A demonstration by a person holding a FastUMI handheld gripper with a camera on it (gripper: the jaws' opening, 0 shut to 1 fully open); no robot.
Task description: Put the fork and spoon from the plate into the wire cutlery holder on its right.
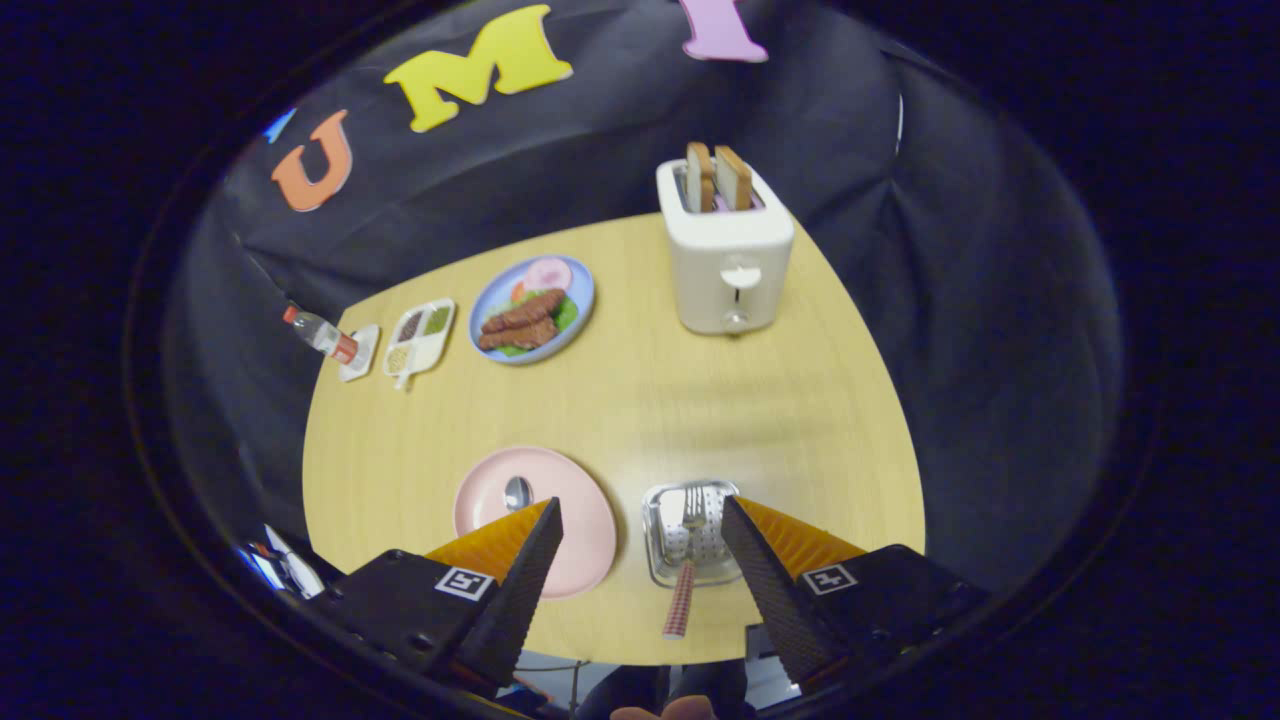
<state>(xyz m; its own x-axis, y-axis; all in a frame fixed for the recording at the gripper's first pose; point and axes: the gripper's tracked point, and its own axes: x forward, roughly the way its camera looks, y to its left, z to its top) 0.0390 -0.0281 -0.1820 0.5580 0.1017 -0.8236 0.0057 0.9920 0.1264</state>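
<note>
We look down on a pale wooden table (640, 400). Our gripper (640, 515) hangs above its near edge with jaws wide apart, holding nothing. Between the fingers, the fork (686, 565) lies in the wire cutlery holder (660, 505), its checked handle sticking out toward us. Beside the holder sits the pink plate (590, 530) with the spoon (517, 492) on it. Beyond them stand a white toaster (728, 255) with two toast slices, a blue plate of sausages (533, 308), a divided tray (419, 336) and a small bottle (320, 334).

A pale wooden table (620, 400) stands against the booth's draped black cloth wall (950, 250).
</note>
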